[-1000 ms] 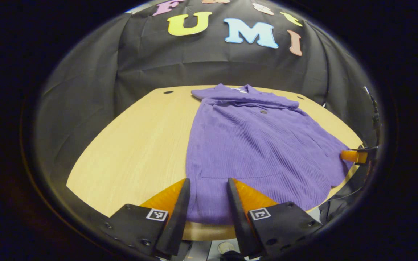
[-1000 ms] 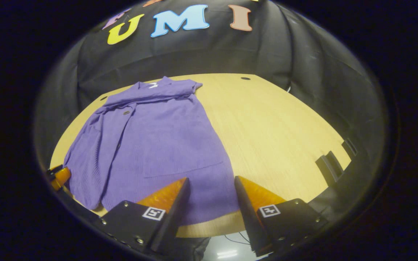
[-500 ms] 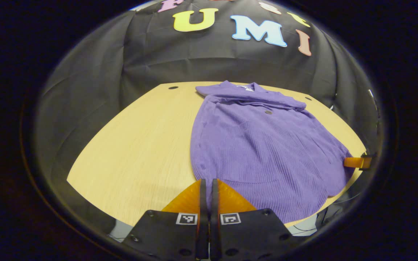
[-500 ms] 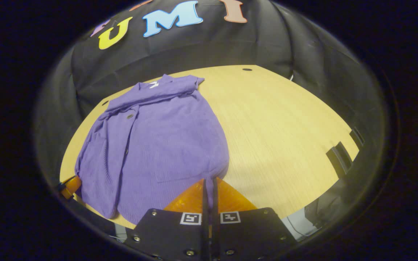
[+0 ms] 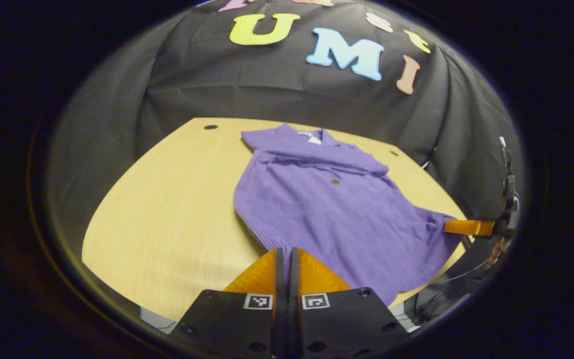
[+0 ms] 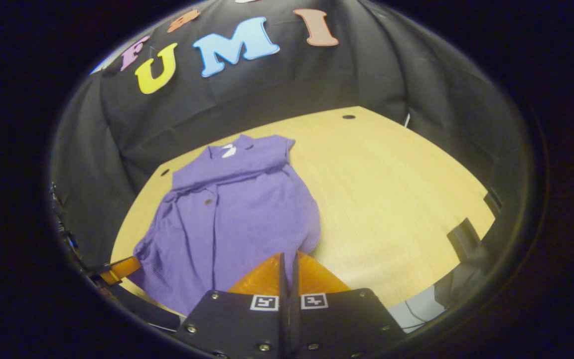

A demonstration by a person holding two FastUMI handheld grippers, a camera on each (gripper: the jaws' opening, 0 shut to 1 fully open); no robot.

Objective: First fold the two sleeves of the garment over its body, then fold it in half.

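Note:
A purple ribbed cardigan [image 5: 332,204] lies on the wooden table [image 5: 167,199], collar toward the black wall, both sleeves folded across its chest. My left gripper [image 5: 283,254] is shut on the hem at its near left corner, and that corner is raised off the table. In the right gripper view the same cardigan [image 6: 237,214] rises toward my right gripper [image 6: 287,259], which is shut on the hem's other corner. The right gripper [image 5: 459,227] shows far right in the left gripper view, pinching the hem. The left gripper [image 6: 122,267] shows at the lower left of the right gripper view.
The table's near edge [image 6: 406,289] runs just under both grippers. Bare wood stretches left of the cardigan in the left gripper view and right of it [image 6: 396,199] in the right gripper view. Small dark brackets [image 6: 461,232] sit at the table's right edge. Black cloth walls surround the table.
One second ago both grippers stood open over the hem. They shut on it half a second ago, and since then both have lifted, pulling the hem up off the table.

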